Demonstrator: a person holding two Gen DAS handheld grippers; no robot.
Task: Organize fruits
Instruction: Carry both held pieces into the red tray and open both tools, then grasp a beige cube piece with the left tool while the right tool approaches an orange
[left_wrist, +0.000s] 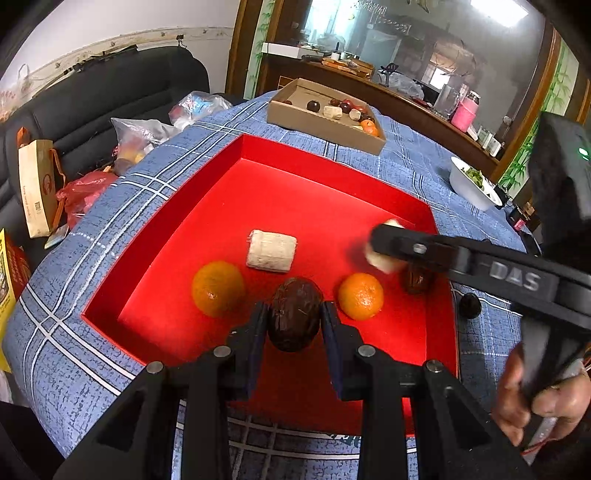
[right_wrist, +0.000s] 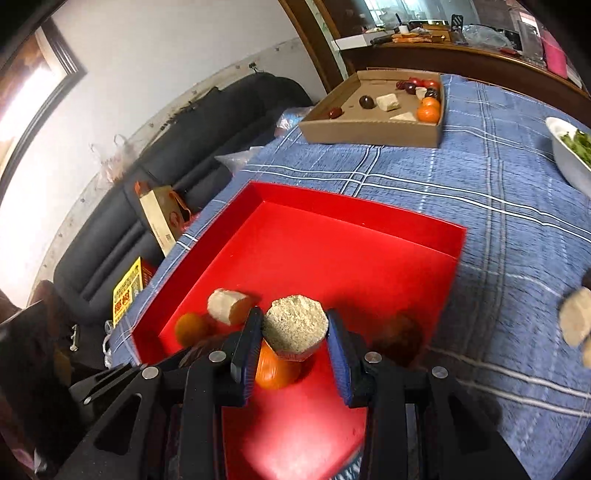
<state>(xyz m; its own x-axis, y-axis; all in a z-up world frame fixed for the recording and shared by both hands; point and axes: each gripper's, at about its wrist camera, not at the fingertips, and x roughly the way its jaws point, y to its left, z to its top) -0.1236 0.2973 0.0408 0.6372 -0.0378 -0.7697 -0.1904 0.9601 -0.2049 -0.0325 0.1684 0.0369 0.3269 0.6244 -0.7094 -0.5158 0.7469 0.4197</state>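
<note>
Your left gripper's fingers (left_wrist: 255, 332) are closed on a dark brown oval fruit (left_wrist: 294, 319), pads against both flanks, the fruit's long axis running along the fingers and away from you; it hangs over the near edge of the red tray (left_wrist: 184, 206). Your right gripper (right_wrist: 295, 339) likewise has its pads pressed on a pale, rough-cut cylindrical chunk (right_wrist: 295, 326), its flat cut end facing the camera, carried above the near part of the red tray; in the left view that gripper crosses in over the tray's right side. The relation that governs the next move, in my judgement: both loads sit over the tray's near half, the left nearer the tray's front rim, the right nearer its right wall, so the placements should stay apart. Already on the tray floor: two oranges (left_wrist: 218, 288) flanking the brown fruit, and another pale chunk (left_wrist: 271, 251) further in. The cardboard box (left_wrist: 325, 129) with the remaining fruit lies beyond the tray's far rim. Not determinable: how high either load is above the tray floor; the brown item under the right gripper's arm is largely covered; the right view is motion-blurred.
</note>
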